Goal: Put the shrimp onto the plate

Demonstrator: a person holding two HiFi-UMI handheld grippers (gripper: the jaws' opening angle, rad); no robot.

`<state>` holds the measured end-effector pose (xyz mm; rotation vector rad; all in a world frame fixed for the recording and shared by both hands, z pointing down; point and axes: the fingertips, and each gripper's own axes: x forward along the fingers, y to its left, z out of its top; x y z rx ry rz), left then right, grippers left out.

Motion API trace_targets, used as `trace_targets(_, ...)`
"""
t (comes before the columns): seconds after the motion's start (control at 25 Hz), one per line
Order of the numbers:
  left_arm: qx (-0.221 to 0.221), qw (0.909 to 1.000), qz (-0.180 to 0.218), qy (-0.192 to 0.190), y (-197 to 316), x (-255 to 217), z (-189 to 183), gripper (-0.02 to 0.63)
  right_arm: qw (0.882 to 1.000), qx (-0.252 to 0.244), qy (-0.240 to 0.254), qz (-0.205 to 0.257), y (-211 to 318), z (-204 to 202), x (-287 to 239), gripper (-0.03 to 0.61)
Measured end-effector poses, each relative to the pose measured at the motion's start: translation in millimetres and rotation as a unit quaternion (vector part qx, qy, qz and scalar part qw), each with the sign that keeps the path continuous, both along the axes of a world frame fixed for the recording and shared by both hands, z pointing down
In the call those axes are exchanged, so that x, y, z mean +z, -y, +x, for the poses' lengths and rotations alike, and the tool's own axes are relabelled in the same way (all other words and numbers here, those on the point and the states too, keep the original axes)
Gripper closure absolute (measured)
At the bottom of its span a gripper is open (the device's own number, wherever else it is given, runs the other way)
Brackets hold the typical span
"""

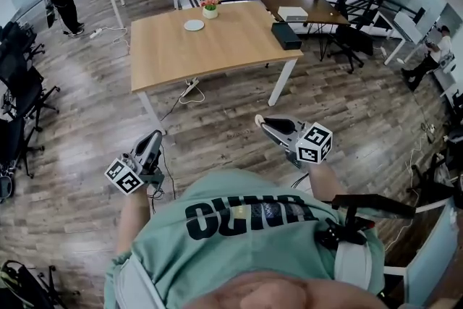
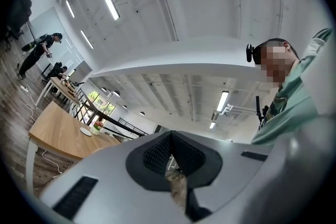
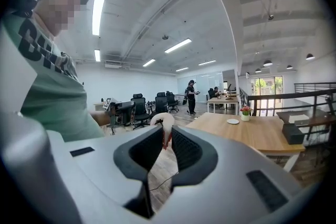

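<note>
While the shrimp (image 3: 162,121) is held well short of the plate (image 1: 193,24): the carrying step, with placing not yet begun.
The right hand-held gripper (image 3: 166,132) is closed narrowly on the shrimp, whose pale body curls above the jaw tips. The left hand-held gripper (image 2: 170,138) has its jaws together with nothing between them. The plate lies on the far wooden surface (image 1: 217,47), near a flower pot (image 1: 210,7) and well apart from both grippers. The next move probably calls for bringing the right hand-held gripper over the plate, lowering it, then opening.
</note>
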<state>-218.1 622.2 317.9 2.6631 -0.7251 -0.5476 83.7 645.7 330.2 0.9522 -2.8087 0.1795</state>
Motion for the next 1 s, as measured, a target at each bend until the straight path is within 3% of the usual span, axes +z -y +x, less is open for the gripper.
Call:
trace_targets(0.52, -0.007, 1.0000, -0.001, 0.006, 69, 6, -106, 0.618, 1.000, -0.010, 0.003, -0.007, 81, -108, 0, 0.523)
trace_targets(0.72, -0.009, 1.0000, -0.004, 0.001, 86, 11, -121, 0.618, 1.000, -0.018, -0.003, -0.012, 101, -127, 0, 0.523)
trace_targets(1.0, -0.019, 0.9996, -0.020, 0.005, 104, 21, -120, 0.618, 0.999, -0.024, 0.004, -0.022, 132, -122, 5, 0.523)
